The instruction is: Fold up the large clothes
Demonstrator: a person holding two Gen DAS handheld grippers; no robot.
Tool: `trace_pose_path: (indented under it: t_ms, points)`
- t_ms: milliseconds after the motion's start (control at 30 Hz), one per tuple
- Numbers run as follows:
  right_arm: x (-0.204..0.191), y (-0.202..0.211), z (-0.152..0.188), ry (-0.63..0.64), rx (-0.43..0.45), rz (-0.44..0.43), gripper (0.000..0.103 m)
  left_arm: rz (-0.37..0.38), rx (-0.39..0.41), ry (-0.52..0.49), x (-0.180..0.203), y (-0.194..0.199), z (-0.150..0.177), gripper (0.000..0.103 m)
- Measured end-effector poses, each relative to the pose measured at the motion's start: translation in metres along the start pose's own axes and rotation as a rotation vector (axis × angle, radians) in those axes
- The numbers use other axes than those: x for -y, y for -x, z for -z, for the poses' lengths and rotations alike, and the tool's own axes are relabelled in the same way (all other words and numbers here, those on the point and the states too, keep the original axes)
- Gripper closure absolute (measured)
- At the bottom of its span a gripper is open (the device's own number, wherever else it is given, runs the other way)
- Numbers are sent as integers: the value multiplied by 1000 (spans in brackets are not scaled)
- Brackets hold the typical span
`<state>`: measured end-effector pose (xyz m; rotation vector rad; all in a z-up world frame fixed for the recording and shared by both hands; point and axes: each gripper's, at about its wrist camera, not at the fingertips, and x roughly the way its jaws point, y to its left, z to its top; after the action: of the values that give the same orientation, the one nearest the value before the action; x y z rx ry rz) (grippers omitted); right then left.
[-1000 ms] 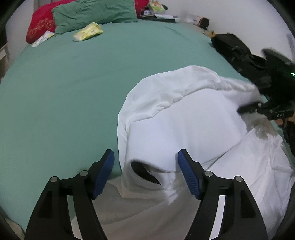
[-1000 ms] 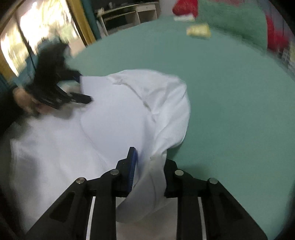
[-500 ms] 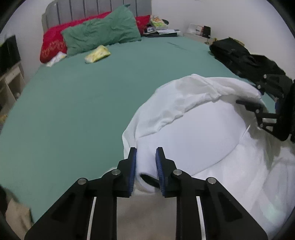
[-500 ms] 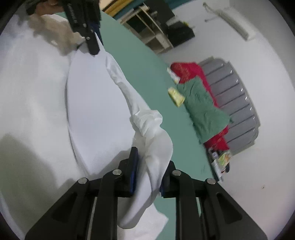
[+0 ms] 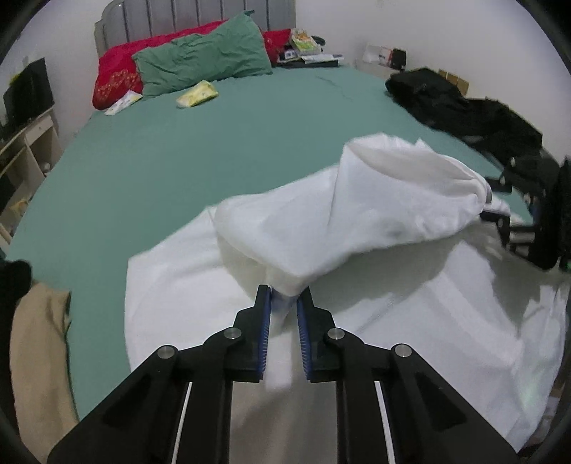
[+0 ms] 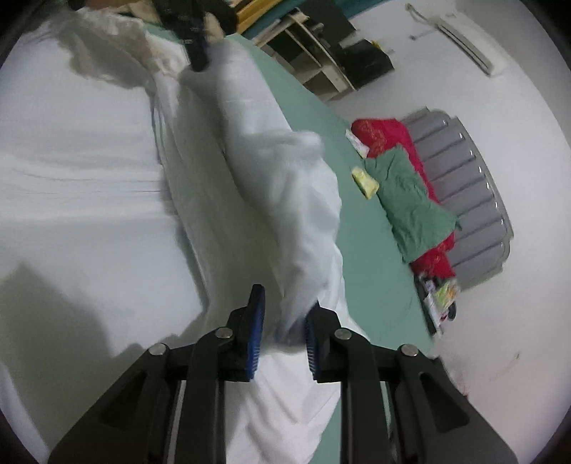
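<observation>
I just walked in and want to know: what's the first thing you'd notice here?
A big white garment lies on the near part of a green bed, one fold lifted up between the left gripper and the right gripper, whose jaws are closing on the cloth. At the far end of the bed a red pillow and a green pillow lean on the grey headboard.

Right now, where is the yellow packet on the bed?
In the left wrist view, the yellow packet lies at upper left on the green sheet, just before the green pillow.
</observation>
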<state>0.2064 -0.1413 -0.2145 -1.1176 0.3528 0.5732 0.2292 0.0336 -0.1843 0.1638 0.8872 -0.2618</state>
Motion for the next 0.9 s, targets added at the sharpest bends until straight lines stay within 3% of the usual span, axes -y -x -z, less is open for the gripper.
trace_pose_path:
  t_ms: [33, 167, 300, 367, 533, 600, 633, 700, 767, 900]
  points:
    - [3, -1, 0, -22, -12, 2, 98, 2, 2, 1, 0, 1, 1, 87]
    - [18, -16, -6, -31, -22, 131, 99, 4, 56, 21, -4, 2, -10, 87]
    - [38, -52, -21, -4, -24, 259, 99, -67, 122, 67, -14, -14, -33, 87]
    - [32, -63, -21, 9, -41, 265, 99, -106, 113, 82, -20, -31, -42, 87]
    - [7, -65, -7, 29, -63, 152, 94, -149, 45, 27, -12, -38, -38, 86]
    - [7, -51, 0, -20, -67, 66, 83, -139, -3, 31, -13, -33, -27, 84]
    - [8, -44, 5, -51, -72, 10, 72, -127, -16, 45, -16, -30, -23, 84]
    - [16, -25, 12, -157, -74, -88, 50, -83, -55, 106, -25, -23, -11, 78]
    - [36, -3, 13, -310, -26, -173, 39, -35, -60, 180, -34, -10, 2, 65]
    - [75, 8, -10, -565, 107, -326, 27, 6, -20, 287, -46, 15, 14, 63]
